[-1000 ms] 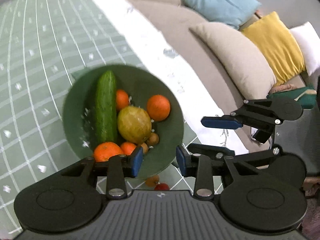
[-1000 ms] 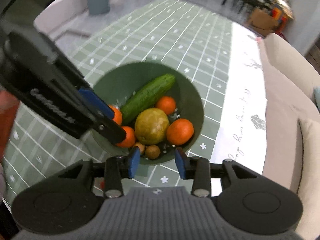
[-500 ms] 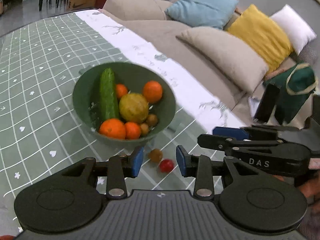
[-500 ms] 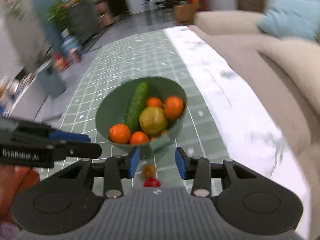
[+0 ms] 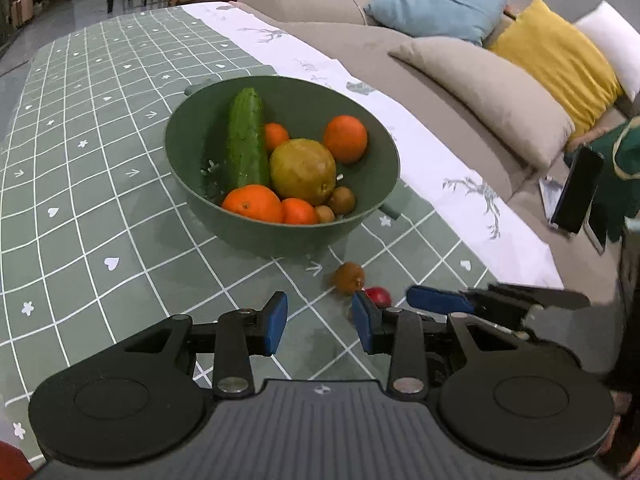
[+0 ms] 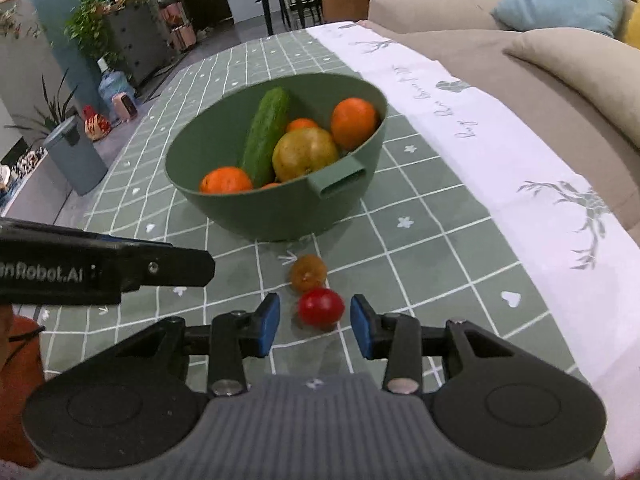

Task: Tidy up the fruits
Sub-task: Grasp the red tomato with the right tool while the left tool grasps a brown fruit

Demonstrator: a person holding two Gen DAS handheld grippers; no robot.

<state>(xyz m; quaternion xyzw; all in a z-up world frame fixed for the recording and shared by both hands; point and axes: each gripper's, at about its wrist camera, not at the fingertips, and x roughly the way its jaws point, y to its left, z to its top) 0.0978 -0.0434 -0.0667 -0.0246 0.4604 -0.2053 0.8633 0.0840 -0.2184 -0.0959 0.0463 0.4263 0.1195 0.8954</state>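
Having swung down from above the green plastic bowl, the right claw now hangs released, its blue pads flanking a small red tomato on the tabletop, ready for pickup.

right gripper open around red fruit near green bowl.

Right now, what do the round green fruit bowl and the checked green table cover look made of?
Round green fruit bowl: likely matte plastic, with even colour and a moulded slotted handle. Checked green table cover: smooth, with a faint sheen, possibly wipe-clean vinyl or coated cloth.
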